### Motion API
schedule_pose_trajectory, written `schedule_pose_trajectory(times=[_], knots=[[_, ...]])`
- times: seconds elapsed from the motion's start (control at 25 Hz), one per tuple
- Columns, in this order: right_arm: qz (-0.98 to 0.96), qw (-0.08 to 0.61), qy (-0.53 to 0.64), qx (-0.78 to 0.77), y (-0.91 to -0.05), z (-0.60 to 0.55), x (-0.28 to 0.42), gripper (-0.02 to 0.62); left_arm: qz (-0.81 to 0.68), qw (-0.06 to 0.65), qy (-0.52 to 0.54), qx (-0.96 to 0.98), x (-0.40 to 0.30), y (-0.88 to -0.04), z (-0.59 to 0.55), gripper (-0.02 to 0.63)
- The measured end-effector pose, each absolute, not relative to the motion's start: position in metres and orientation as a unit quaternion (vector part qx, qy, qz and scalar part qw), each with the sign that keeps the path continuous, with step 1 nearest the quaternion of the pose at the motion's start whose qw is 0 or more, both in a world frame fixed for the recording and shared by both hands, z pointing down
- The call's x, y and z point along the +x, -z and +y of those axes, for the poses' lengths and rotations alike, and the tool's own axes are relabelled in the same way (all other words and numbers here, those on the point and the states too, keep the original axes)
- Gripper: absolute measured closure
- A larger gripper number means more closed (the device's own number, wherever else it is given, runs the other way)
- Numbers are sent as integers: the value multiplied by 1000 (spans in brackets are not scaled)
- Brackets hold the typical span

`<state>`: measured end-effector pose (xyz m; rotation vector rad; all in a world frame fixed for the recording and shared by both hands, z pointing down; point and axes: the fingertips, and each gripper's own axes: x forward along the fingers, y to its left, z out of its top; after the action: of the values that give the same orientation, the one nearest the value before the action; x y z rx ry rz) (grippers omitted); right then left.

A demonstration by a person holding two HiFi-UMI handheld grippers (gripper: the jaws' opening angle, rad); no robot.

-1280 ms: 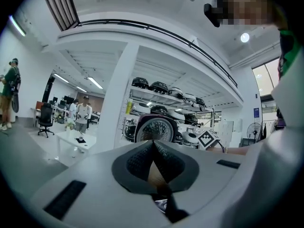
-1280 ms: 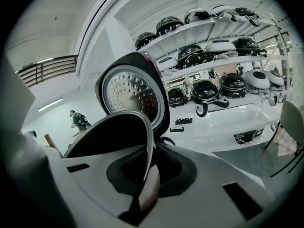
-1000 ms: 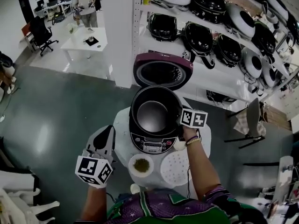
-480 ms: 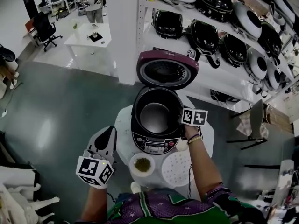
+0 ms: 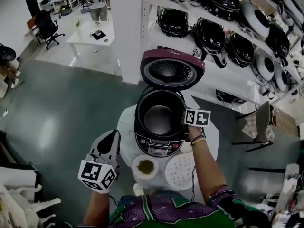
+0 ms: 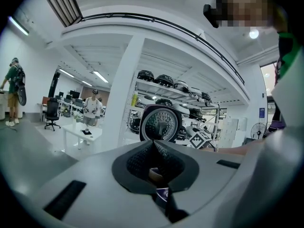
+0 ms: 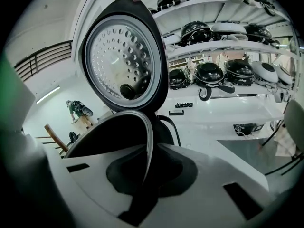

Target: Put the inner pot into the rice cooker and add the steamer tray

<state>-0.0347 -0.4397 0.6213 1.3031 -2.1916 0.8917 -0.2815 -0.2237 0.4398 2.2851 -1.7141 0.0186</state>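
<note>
Pot (image 5: 158, 120) sat inside the cooker (image 5: 156, 148), and the right gripper (image 7: 145, 163) held its right rim pinched between jaws that were almost closed. Just in front of the cooker, near that gripper, the tray (image 5: 179, 170) lay flat on the table (image 5: 124, 127). Off to the cooker's left, the left gripper (image 5: 113, 137) hung with its jaws together and empty.

The rice cooker (image 5: 159, 145) is sitting on the desk (image 5: 126, 137), the inner pot (image 5: 159, 120) resting in it and the lid (image 5: 172, 71) standing open behind. Before it, the bowl (image 5: 145, 167) is lying left of the steamer tray (image 5: 179, 170). Your right claw (image 5: 185, 127) is pinching the pot's right rim; your left claw (image 5: 110, 137) is hanging at the desk's left edge.
</note>
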Motion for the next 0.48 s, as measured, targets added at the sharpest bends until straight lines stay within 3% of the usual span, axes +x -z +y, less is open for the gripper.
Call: schedule_pose_trajectory(times=[0.48], knots=[[-786,240,-297,486,-625,-441,-36,549,-583,147,-8,799,-273,-440,-223,584]])
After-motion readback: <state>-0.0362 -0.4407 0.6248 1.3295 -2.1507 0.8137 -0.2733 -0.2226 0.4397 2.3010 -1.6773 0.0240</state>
